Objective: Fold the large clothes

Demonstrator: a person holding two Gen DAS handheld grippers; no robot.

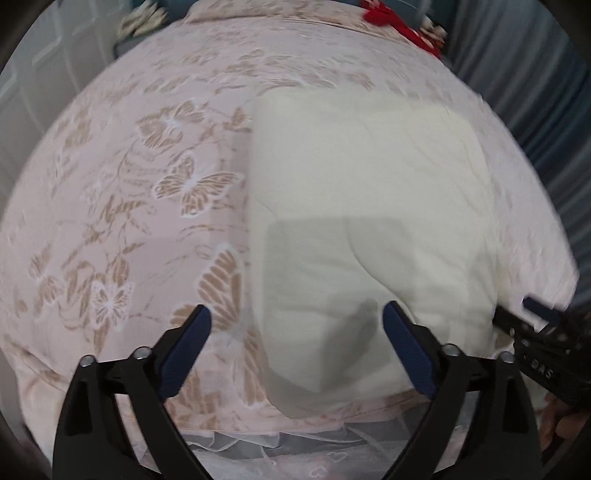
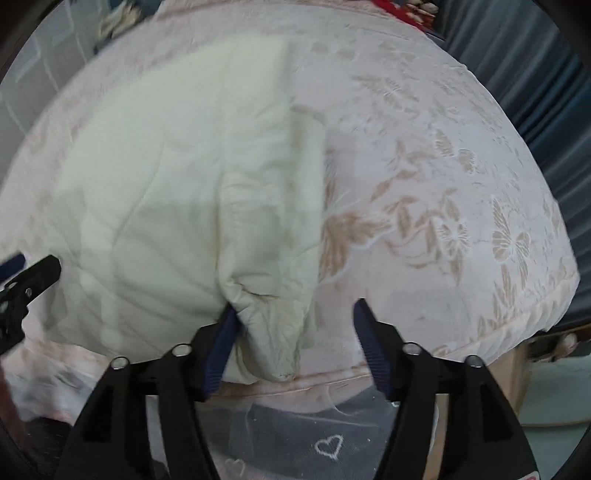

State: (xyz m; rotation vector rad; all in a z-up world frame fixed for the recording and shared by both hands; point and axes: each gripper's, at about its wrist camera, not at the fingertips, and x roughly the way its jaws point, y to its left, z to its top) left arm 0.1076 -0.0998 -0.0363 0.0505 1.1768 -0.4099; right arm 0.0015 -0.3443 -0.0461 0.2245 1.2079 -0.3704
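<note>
A cream quilted garment lies folded flat on a pink bed cover with butterfly print. My left gripper is open above the garment's near left corner, holding nothing. In the right wrist view the garment fills the left half, with a bunched sleeve or corner hanging at the near edge. My right gripper is open around that bunched part, whose cloth touches the left finger. The right gripper also shows in the left wrist view, and the left gripper shows in the right wrist view.
The bed cover extends right to its rounded corner. White lace with heart shapes hangs below the bed edge. Blue curtains stand at the right. A red patterned item lies at the far end of the bed.
</note>
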